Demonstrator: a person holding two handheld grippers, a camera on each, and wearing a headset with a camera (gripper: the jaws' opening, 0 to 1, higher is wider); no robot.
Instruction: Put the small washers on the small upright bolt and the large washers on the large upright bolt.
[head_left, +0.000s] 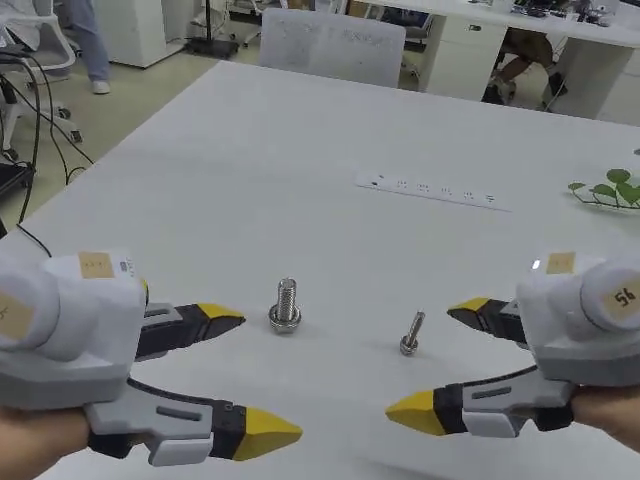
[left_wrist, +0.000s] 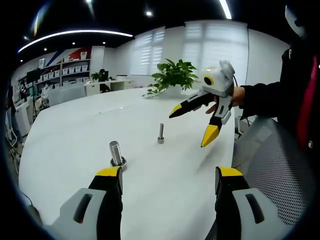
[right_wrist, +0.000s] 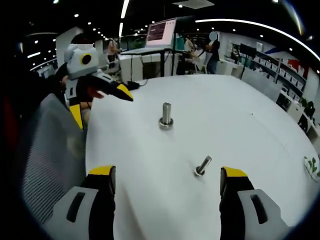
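The left gripper sits low on the left of the head view. Its two yellow-tipped jaws are wide apart with nothing between them. The right gripper sits low on the right, and its jaws are wide apart too and hold nothing. Both point in toward the middle of the picture, just over the white table. Between the two grippers, a bit higher in the picture, are the two bolts. The large bolt is nearer the left gripper, just past its upper jaw tip. It stands straight up, its long side going up and down, with the screw end on top and a wide round ring at the bottom, flat on the table. I cannot tell if that ring is the bolt's own head or a washer. The small bolt is nearer the right gripper, to the left of its upper jaw tip. Its fat end is on the table and its thin end points up, but it leans a little toward the upper right. The two bolts are apart, not touching. Farther back on the table, right of the middle, lies a long white power strip. Some green leaves peek in at the right edge.
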